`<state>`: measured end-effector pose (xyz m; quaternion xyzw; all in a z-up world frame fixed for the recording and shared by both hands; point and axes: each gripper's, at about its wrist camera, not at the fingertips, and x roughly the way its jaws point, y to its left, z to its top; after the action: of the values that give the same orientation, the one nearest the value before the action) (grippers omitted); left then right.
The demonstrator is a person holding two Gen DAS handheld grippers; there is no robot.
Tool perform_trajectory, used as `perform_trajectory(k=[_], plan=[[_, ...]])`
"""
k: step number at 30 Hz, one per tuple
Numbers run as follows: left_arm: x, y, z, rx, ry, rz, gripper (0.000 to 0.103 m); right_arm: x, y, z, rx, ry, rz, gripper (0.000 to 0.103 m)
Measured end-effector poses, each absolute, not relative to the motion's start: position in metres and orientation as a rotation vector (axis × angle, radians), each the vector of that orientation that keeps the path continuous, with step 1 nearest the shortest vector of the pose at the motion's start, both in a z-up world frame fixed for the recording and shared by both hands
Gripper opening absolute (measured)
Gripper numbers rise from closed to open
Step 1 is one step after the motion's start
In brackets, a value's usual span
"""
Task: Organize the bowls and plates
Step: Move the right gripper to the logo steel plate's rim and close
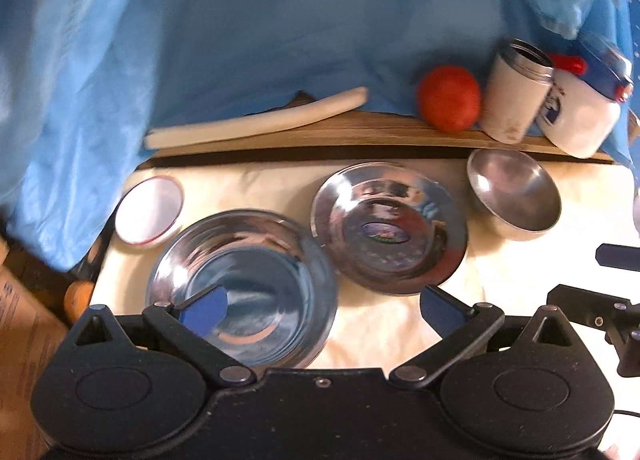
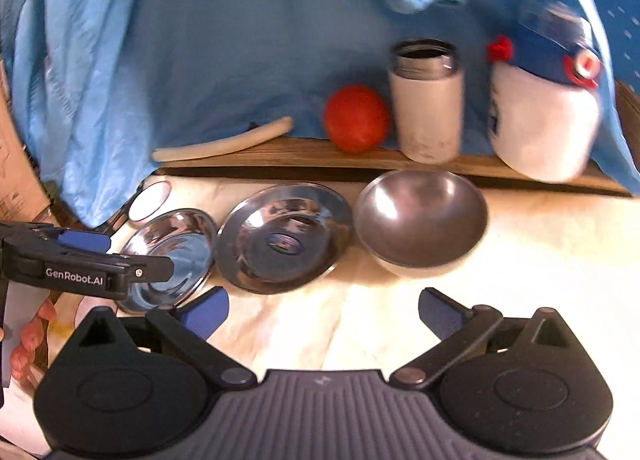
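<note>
Three steel dishes sit in a row on the cream cloth. A shiny deep plate [image 1: 244, 284] [image 2: 172, 256] is at the left. A shiny plate with a sticker in its middle [image 1: 390, 228] [image 2: 284, 240] is in the centre. A matte bowl [image 1: 516, 196] [image 2: 420, 216] is at the right. My left gripper [image 1: 322, 306] is open, its left pad over the near rim of the left plate and nothing between the pads. My right gripper [image 2: 324, 312] is open over bare cloth in front of the centre plate. In the right wrist view the left gripper [image 2: 80, 260] reaches over the left plate.
A wooden board [image 1: 360, 136] runs along the back with a white stick [image 1: 256, 118], a tomato [image 1: 448, 98], a white steel-rimmed cup [image 1: 516, 94] and a white and blue bottle [image 1: 580, 100]. Blue cloth [image 1: 240, 20] hangs behind. A small white red-rimmed lid [image 1: 148, 210] lies far left, near a cardboard box [image 1: 24, 312].
</note>
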<state>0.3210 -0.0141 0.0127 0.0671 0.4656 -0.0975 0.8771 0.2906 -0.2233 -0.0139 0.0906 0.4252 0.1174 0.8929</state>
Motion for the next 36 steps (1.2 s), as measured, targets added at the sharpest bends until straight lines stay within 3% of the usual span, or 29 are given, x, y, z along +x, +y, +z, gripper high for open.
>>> perform_trajectory(k=[12,36], plan=[[0.363,-0.036,0.003,0.356,0.947,-0.35,0.102,0.289,-0.238,-0.026,0.248,0.919,0.181,0.103],[0.45,-0.049,-0.041,0.503,1.016,-0.389,0.102,0.331,-0.221,-0.062,0.338,0.998,0.155,0.103]])
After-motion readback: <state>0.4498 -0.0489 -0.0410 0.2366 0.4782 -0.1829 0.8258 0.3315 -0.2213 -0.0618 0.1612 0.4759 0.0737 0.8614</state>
